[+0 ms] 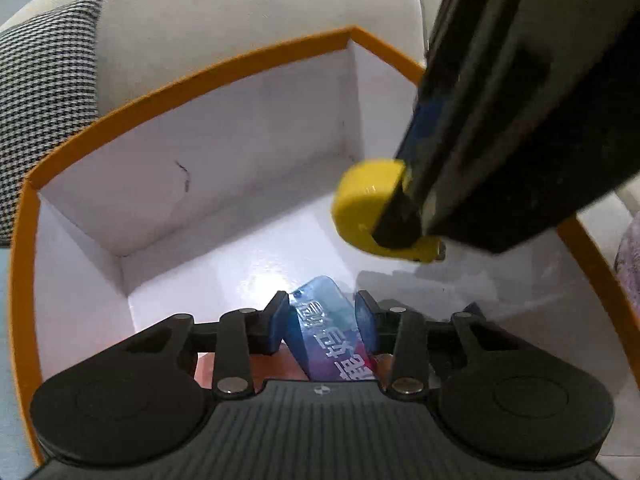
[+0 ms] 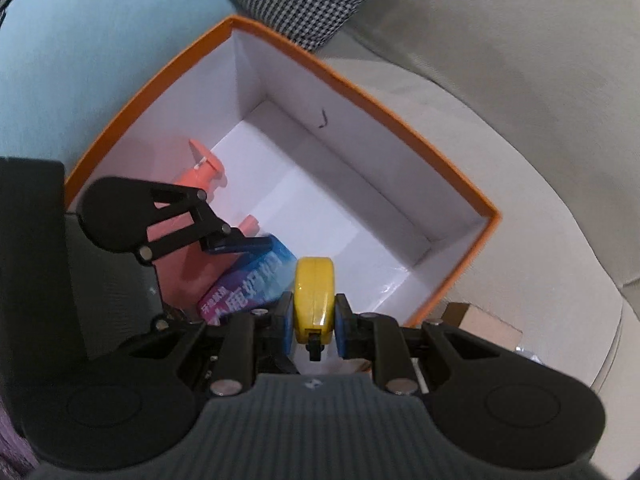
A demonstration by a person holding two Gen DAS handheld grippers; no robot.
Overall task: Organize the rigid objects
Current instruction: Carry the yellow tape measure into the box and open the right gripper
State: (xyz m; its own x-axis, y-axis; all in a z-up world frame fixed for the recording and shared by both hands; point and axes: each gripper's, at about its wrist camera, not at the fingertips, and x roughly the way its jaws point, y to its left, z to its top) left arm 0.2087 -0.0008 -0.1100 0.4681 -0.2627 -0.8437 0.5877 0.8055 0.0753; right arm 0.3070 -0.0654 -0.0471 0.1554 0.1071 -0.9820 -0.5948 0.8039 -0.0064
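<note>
Orange-rimmed box [image 2: 404, 132] on beige sofa [image 2: 520, 100]

A cream sofa [image 2: 500, 60] carries a houndstooth cushion [image 1: 44, 92] beside a pale blue cushion [image 2: 88, 52].

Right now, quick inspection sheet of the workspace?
Surface: pale sofa cushion; the orange-rimmed box sits on it.
Job's things: yellow tape measure over the box interior; blue packet and coral pump bottle inside the box, at one end.
Clutter: cardboard piece beside the box.
Grippers: right gripper, jaws shut on the tape measure; left gripper, jaws either side of the blue packet, contact unclear.
Cables: nothing seen.
Surroundings: houndstooth pillow, light blue cushion.
</note>
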